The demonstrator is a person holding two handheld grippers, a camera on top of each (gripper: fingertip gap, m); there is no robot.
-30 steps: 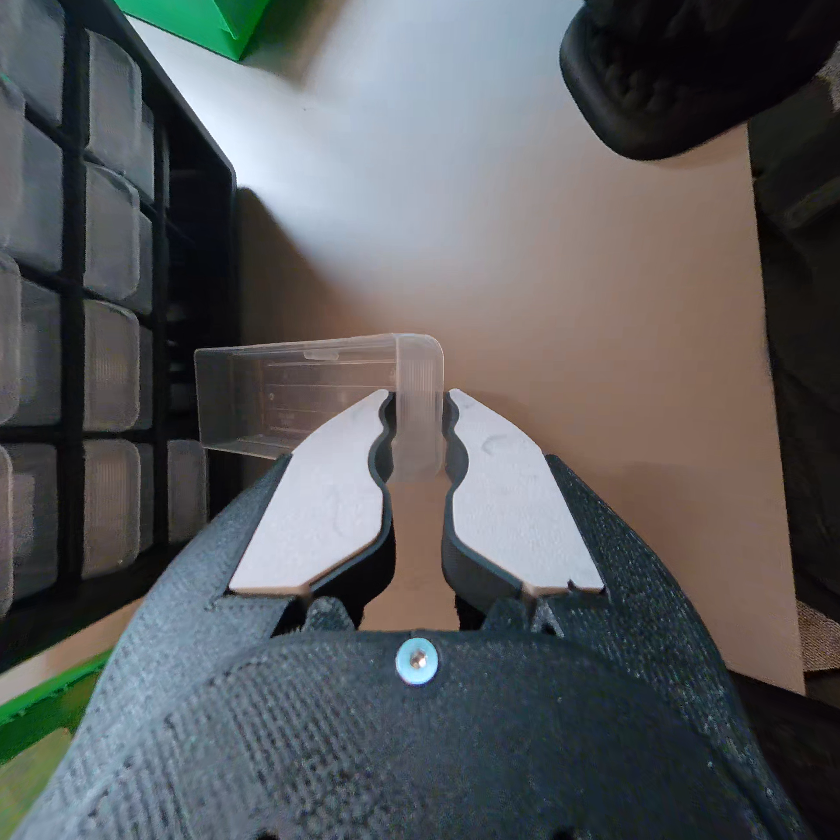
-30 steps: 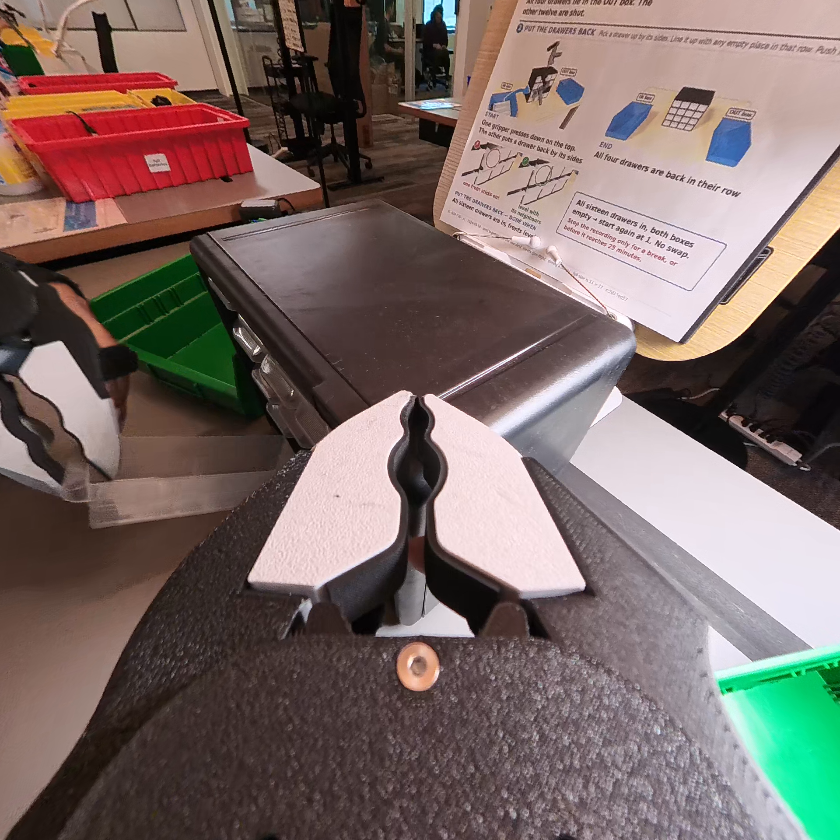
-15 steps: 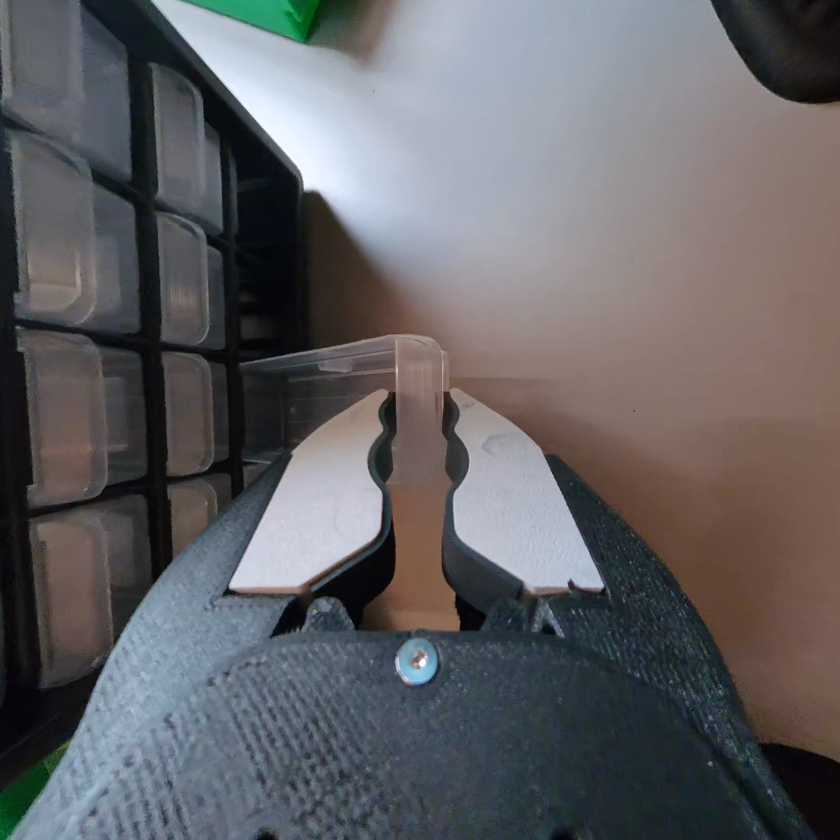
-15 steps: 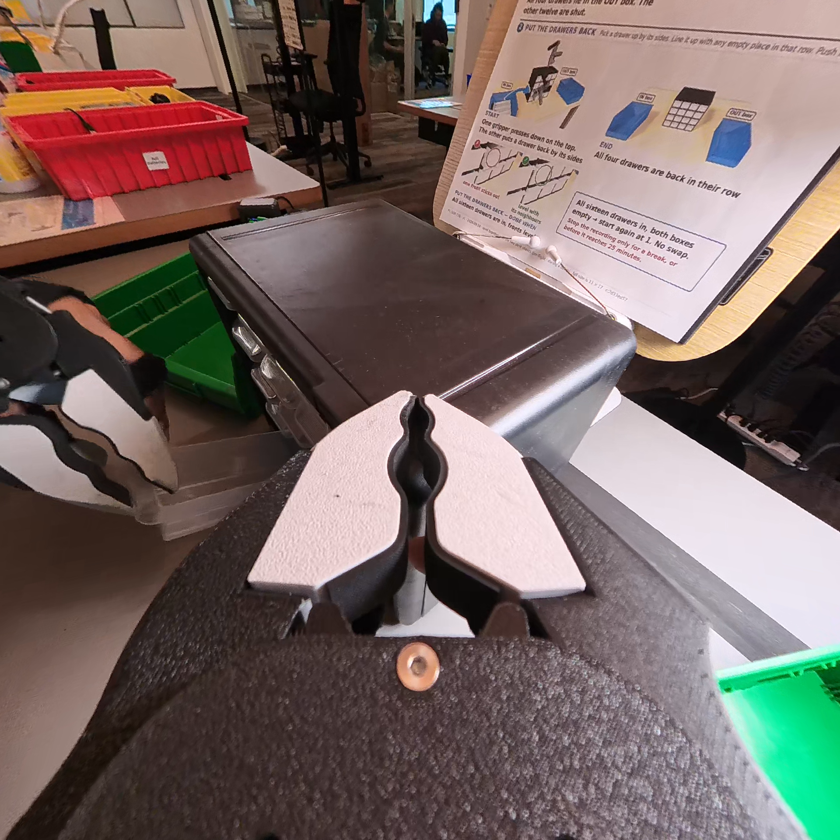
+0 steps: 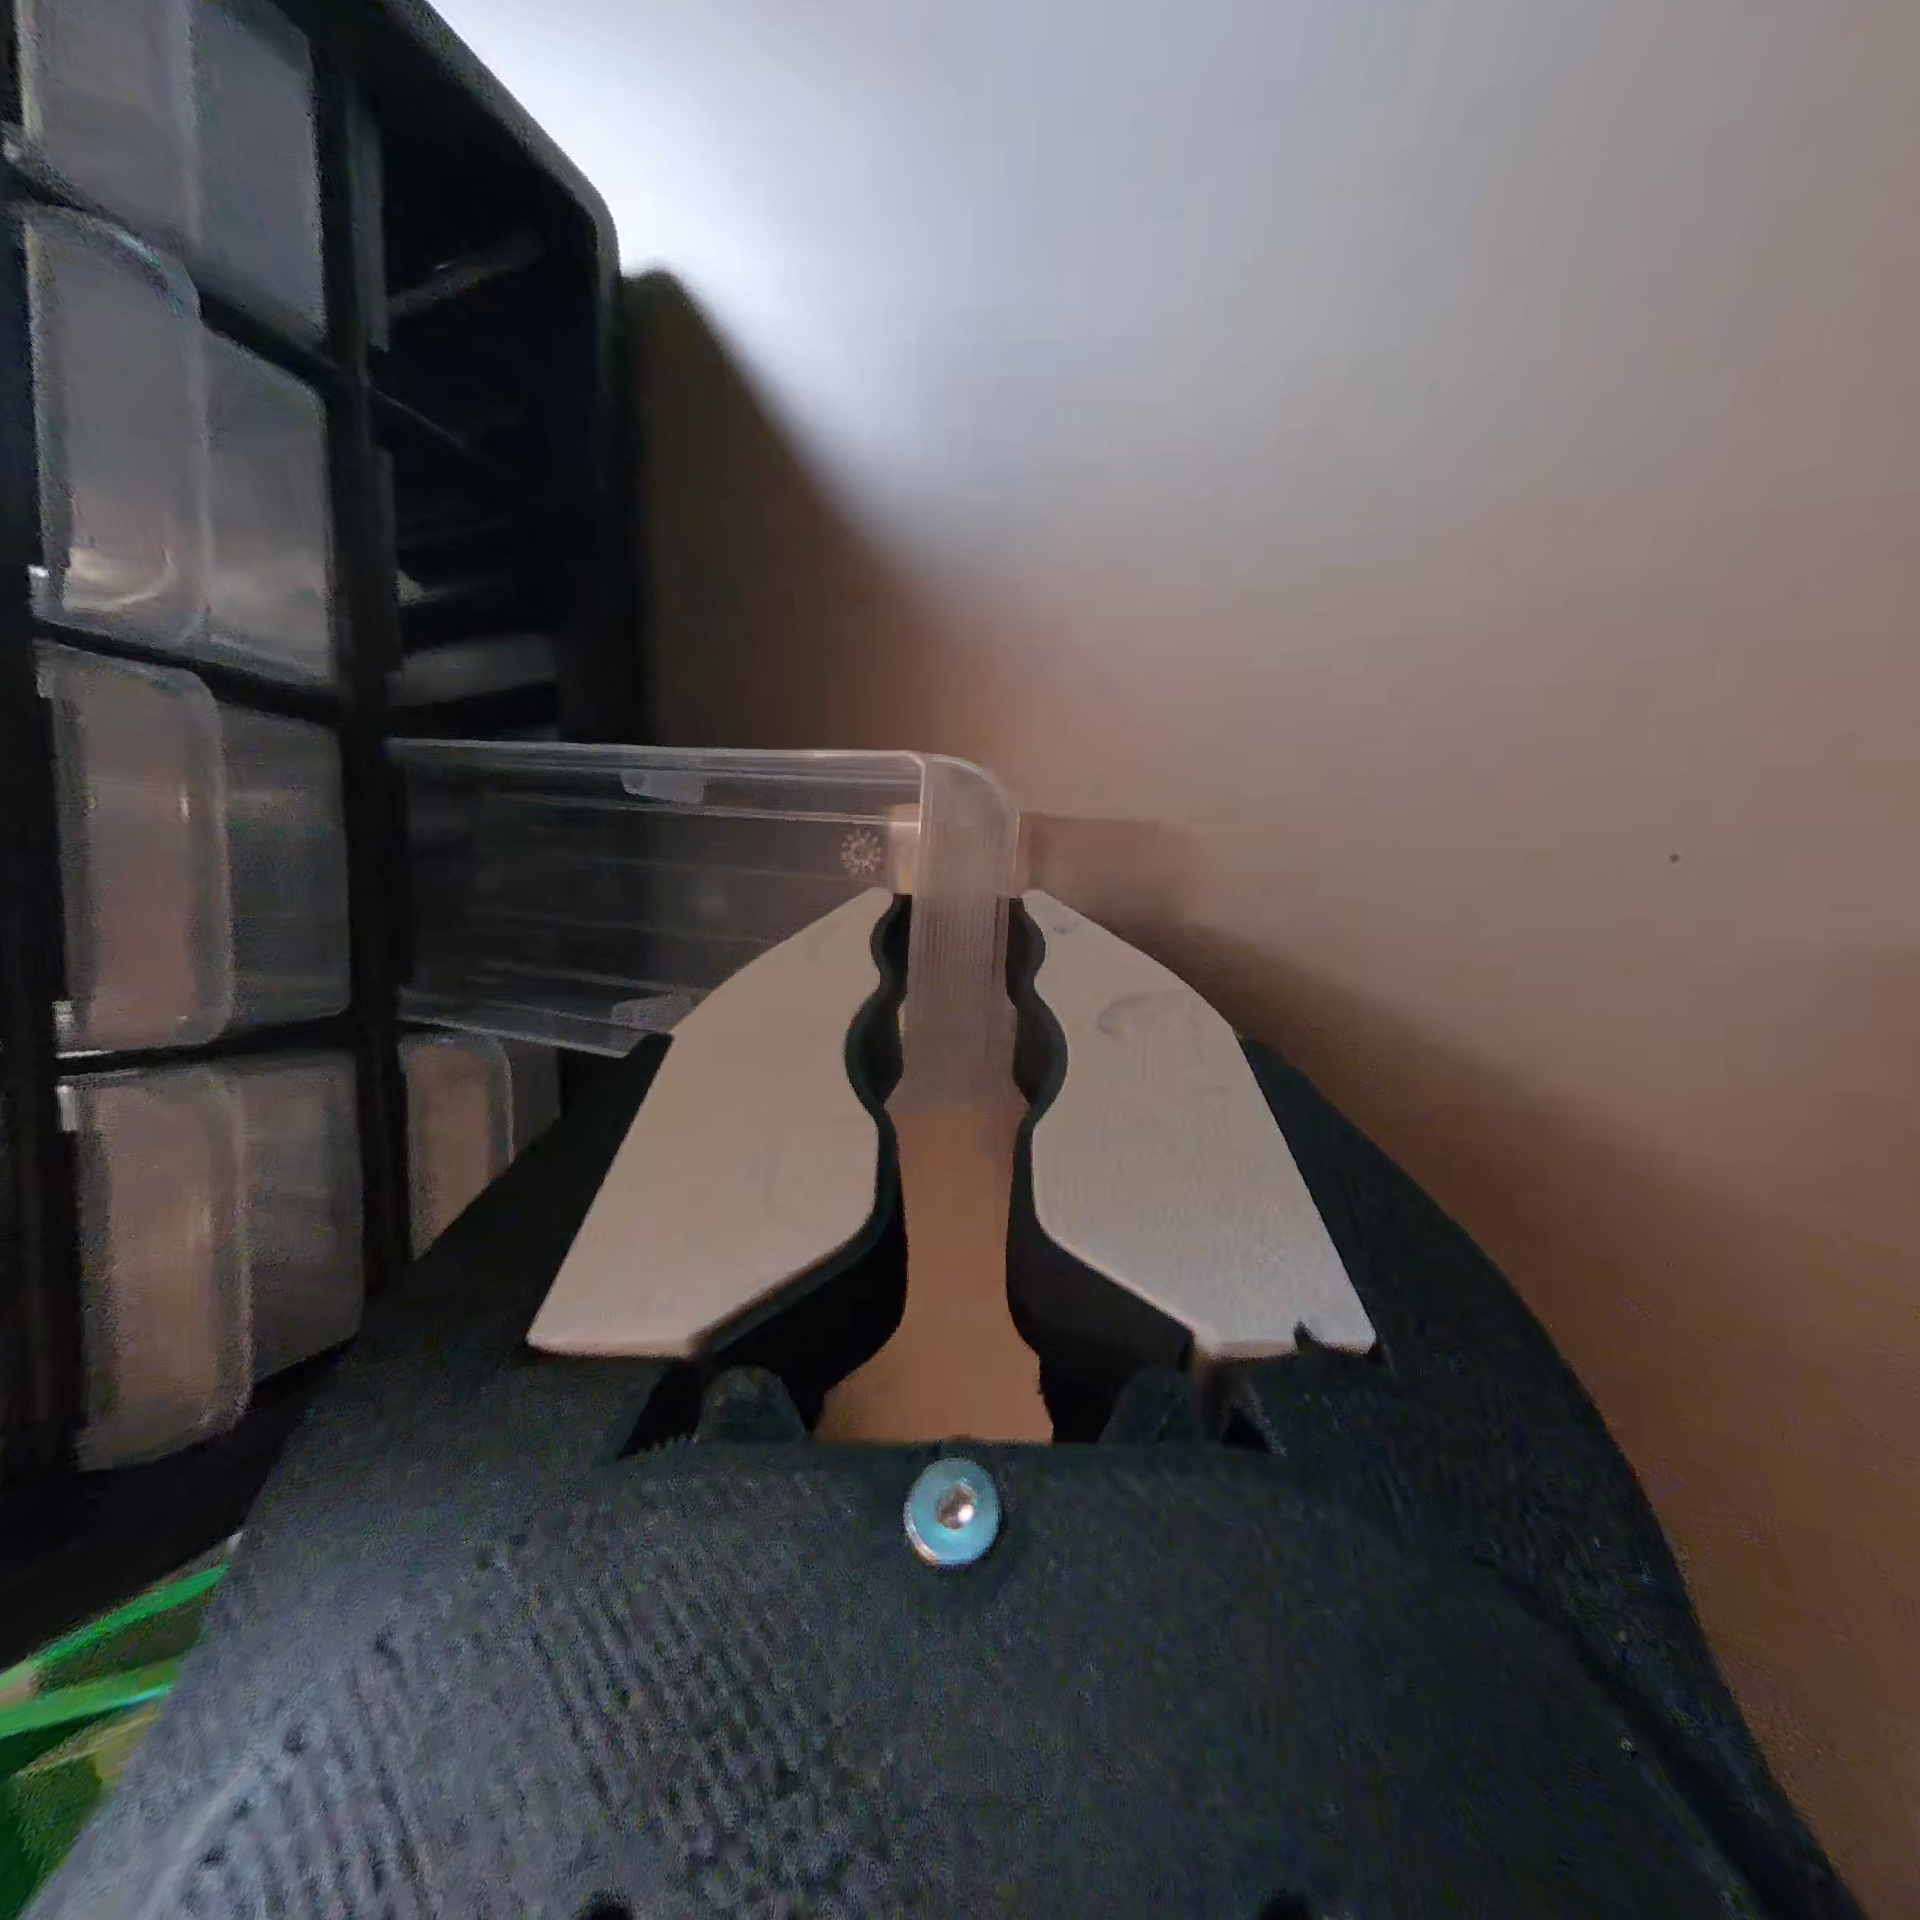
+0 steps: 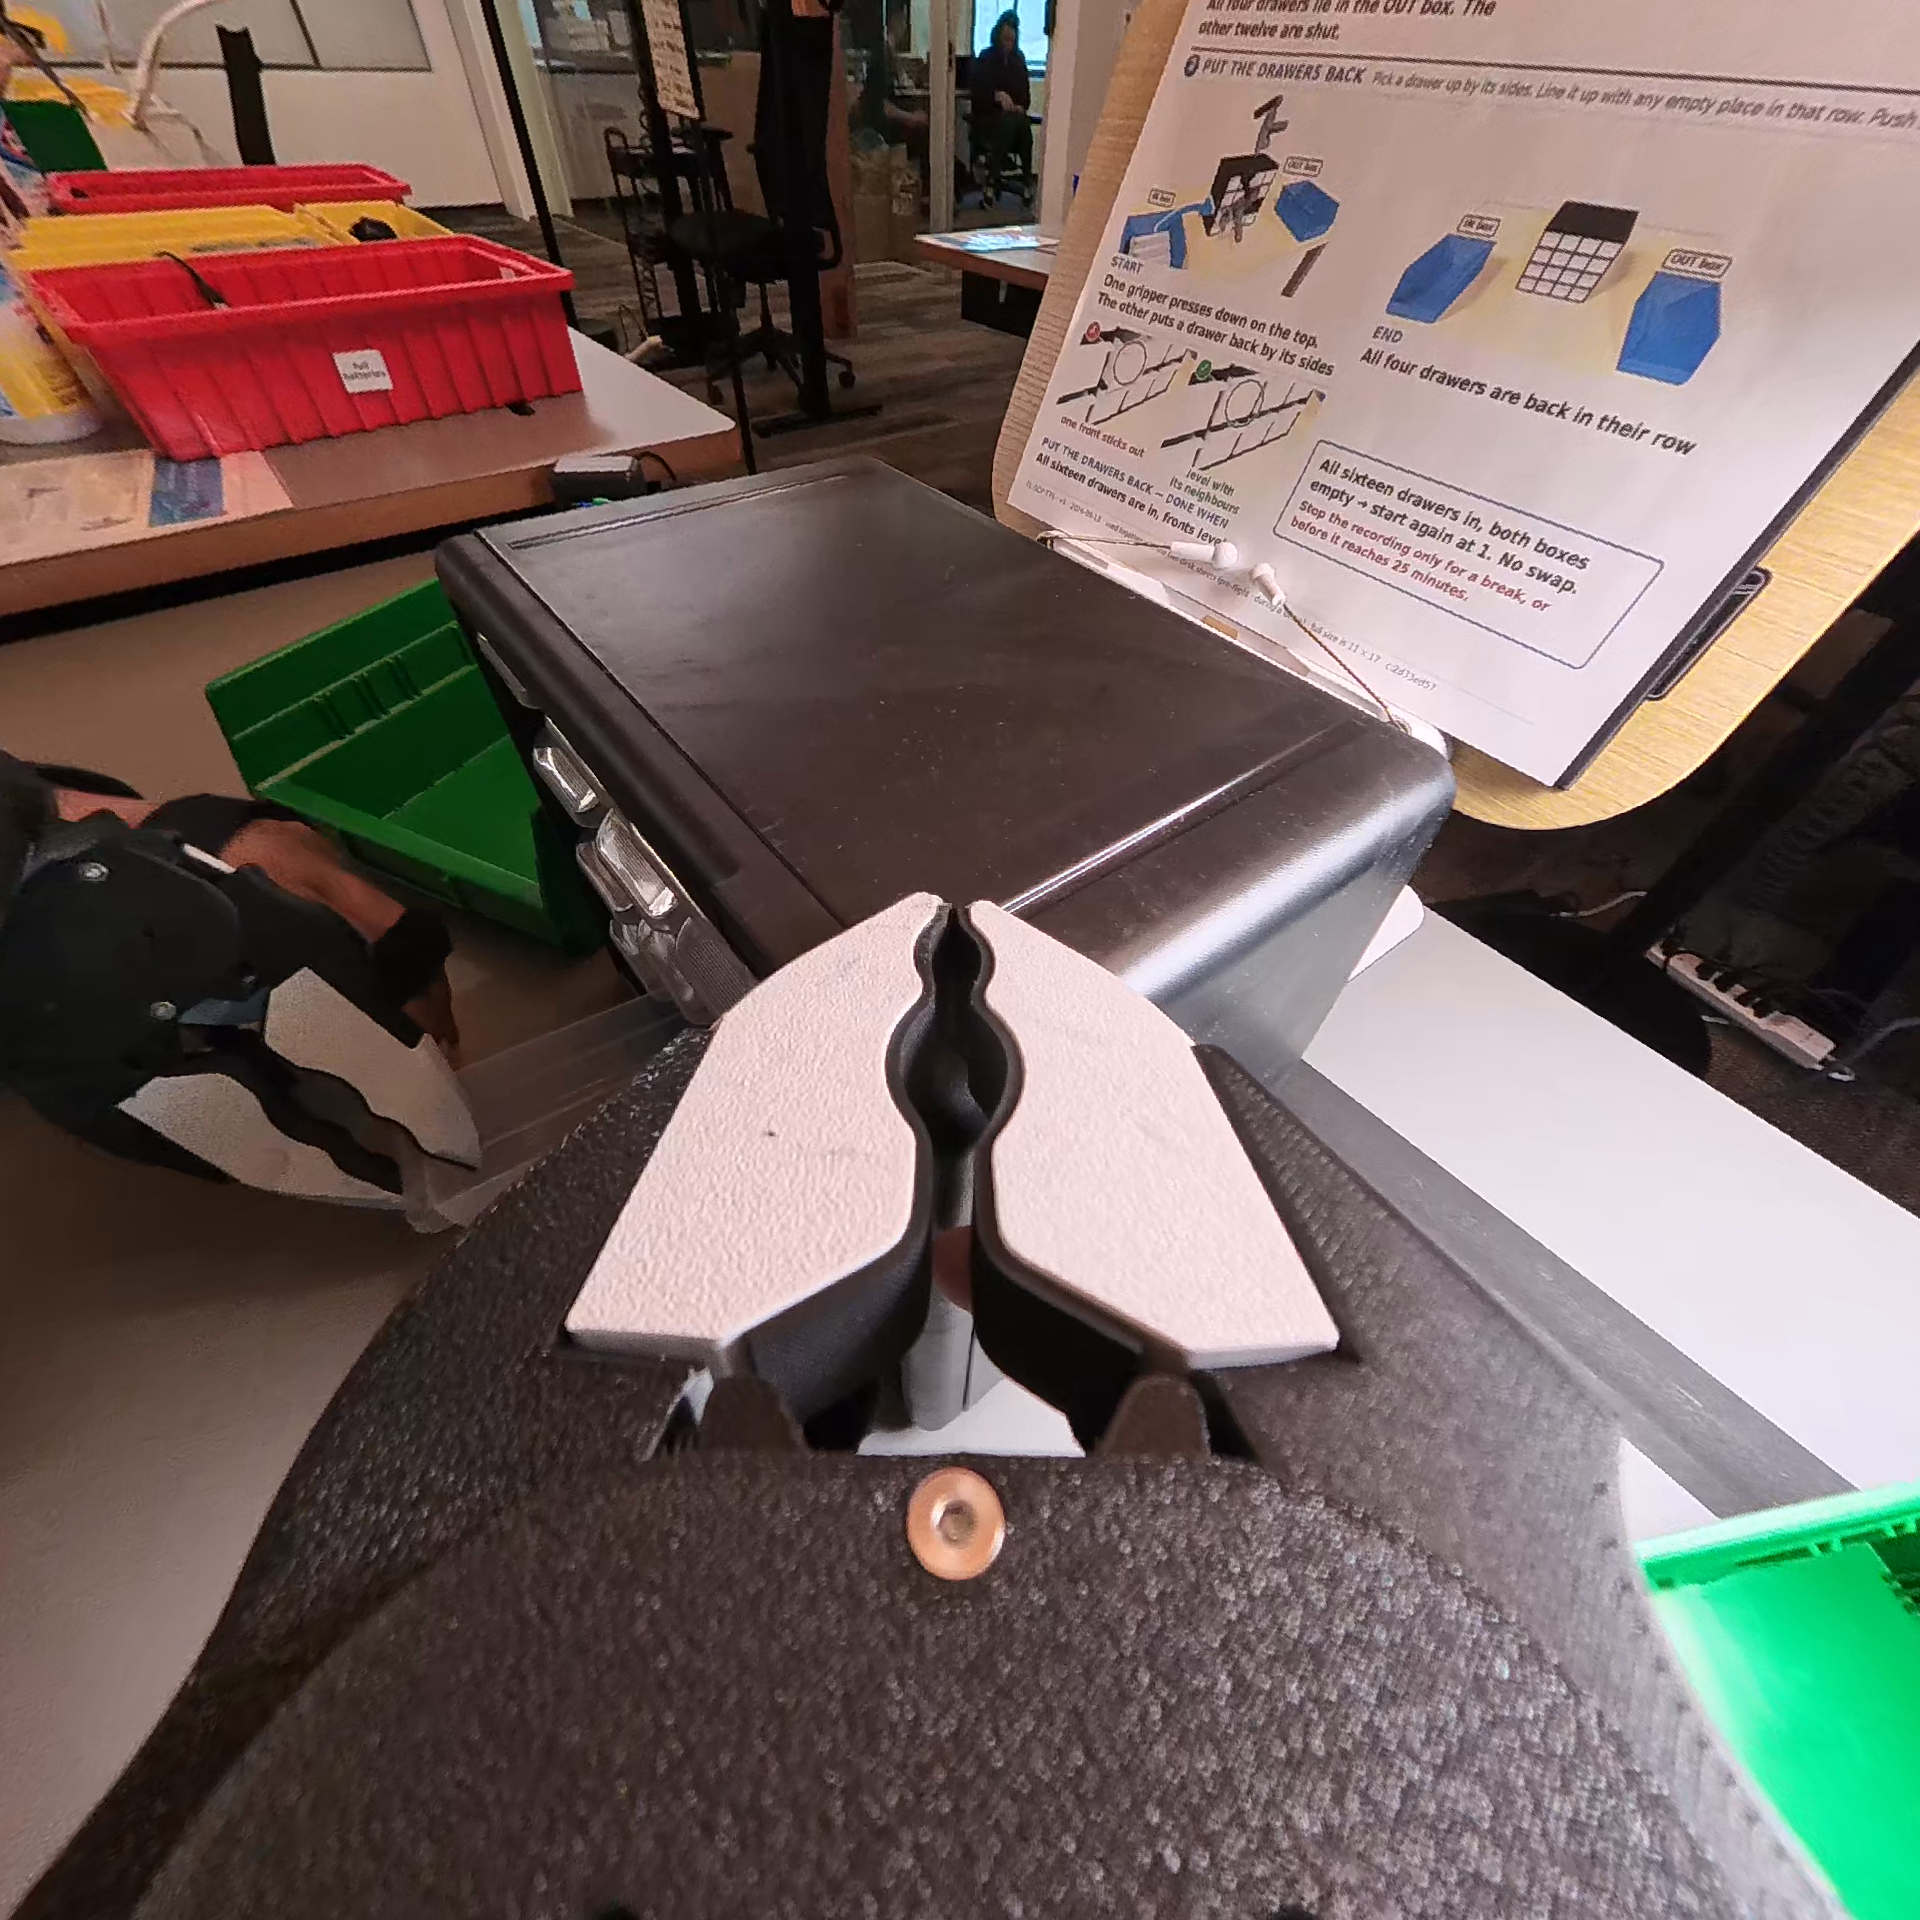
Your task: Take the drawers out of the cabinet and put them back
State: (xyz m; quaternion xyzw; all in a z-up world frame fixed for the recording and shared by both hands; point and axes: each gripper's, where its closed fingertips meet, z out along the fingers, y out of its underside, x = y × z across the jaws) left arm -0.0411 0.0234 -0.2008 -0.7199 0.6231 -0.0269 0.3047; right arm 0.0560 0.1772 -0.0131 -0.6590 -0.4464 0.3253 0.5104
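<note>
My left gripper is shut on the front of a clear plastic drawer. The drawer's back end sits in an empty slot of the black cabinet, in the column nearest the table. Slots above it in that column look empty and dark. Other clear drawers fill the columns to the left. In the right wrist view my right gripper is shut and empty, resting at the near edge of the cabinet's black top. The left gripper and the drawer show low at the left.
A green bin stands beyond the cabinet and another green bin is at the bottom right. An instruction board leans behind the cabinet. Red and yellow trays sit on a far table. The beige tabletop spreads to the right.
My left gripper has carried the drawer toward the cabinet and its back end has entered an empty slot. My right gripper has stayed shut on the cabinet's top.
</note>
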